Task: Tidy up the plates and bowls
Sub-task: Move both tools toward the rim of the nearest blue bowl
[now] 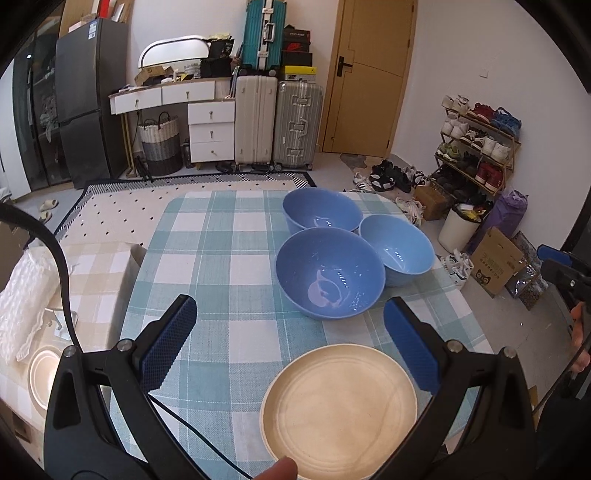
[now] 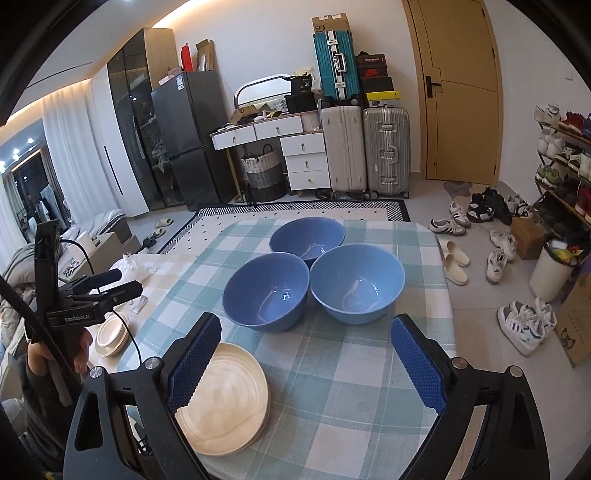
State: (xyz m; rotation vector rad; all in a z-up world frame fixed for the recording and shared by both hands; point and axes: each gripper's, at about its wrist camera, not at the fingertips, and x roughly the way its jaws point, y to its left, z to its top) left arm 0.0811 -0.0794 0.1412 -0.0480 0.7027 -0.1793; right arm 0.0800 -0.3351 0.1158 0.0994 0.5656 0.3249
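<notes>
Cream plate [image 1: 341,410] at the worktop's near edge lies directly under the wide-open, empty left tool [image 1: 291,345]; right tool [image 2: 306,363] also wide.

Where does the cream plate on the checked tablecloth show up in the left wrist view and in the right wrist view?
Left wrist: cream plate bottom centre-right, between the gripper fingers.
Right wrist: cream plate bottom left, partly behind the left finger.
Shared landmark: teal suitcase stacked atop the pale suitcases.
</notes>
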